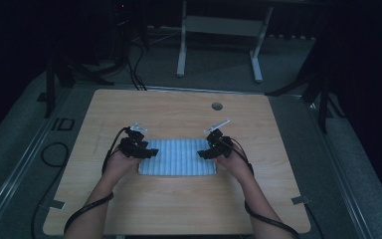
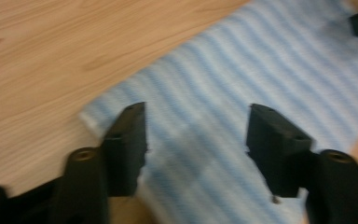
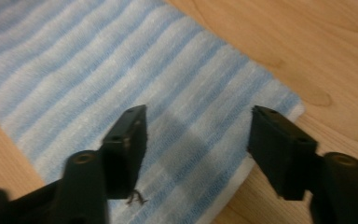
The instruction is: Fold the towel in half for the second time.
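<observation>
Jaws spread wide on our left gripper and right gripper — each poised over an end of the blue-and-white striped folded cloth on the wooden table.

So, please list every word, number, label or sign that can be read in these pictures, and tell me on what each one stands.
"ID": pale letters on the dark floor left of the table, in the high view.
Striped cloth: no print or label on it in the high view or in either gripper view.
Left claw and right claw: no readable markings.
</observation>
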Demonstrator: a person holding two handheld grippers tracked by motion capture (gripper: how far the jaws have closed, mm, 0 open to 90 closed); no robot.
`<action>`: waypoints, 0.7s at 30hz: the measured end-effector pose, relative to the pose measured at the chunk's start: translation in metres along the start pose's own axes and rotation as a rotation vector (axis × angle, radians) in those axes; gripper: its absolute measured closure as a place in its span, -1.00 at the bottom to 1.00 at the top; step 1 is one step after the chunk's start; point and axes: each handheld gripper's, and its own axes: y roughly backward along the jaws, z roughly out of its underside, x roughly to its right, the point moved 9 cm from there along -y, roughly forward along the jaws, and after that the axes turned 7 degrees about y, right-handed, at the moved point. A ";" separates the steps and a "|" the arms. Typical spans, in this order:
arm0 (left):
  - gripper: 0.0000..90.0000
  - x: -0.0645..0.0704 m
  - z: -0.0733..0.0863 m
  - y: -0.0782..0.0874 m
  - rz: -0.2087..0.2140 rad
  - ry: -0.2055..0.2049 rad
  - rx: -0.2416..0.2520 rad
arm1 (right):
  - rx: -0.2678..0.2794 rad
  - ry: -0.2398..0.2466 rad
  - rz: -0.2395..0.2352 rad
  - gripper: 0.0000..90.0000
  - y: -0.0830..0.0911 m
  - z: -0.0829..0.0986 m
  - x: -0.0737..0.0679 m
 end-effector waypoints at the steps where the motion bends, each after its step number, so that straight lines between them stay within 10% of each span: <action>1: -0.25 0.003 0.000 0.001 0.004 -0.009 0.000 | 0.015 -0.003 0.000 -0.36 0.002 -0.001 0.000; 5: -0.68 0.014 0.002 0.003 0.034 -0.022 0.025 | 0.047 0.015 -0.008 -0.67 0.007 0.001 -0.005; 21: -0.84 0.014 0.029 0.015 0.002 -0.048 0.147 | 0.155 0.013 0.003 -0.71 0.022 0.026 -0.008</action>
